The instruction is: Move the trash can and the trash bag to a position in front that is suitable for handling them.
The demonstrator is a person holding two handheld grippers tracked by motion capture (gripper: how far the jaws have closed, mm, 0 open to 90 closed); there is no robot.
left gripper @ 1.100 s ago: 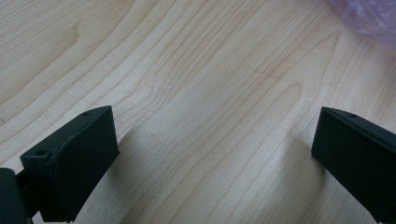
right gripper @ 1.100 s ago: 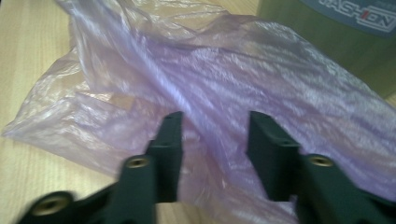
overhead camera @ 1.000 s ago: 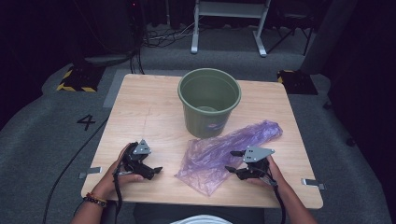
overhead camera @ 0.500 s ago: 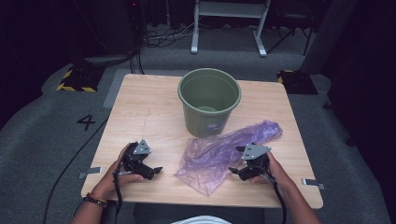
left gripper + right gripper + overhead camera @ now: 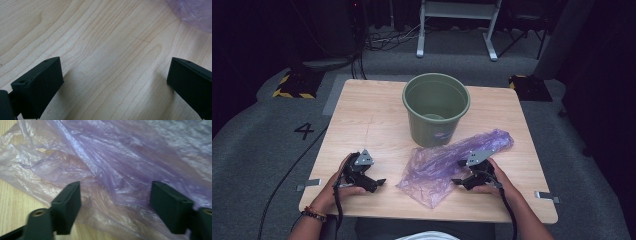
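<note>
- My left gripper [image 5: 371, 183] is resting low on the bare wooden counter [image 5: 362, 125], its jaws spread wide with nothing between them.
- The purple plastic bag [image 5: 447, 162] is lying crumpled ahead of those jaws, off to their right, apart from them.
- The green bucket [image 5: 436, 107] is standing upright beyond the bag.
- My right gripper [image 5: 463, 182] is hovering over the bag's edge, jaws spread wide, the film lying between and beneath them, not pinched.

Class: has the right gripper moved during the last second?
Yes. The right gripper has shifted slightly toward the table's near edge, away from the green bucket, over the purple bag.
</note>
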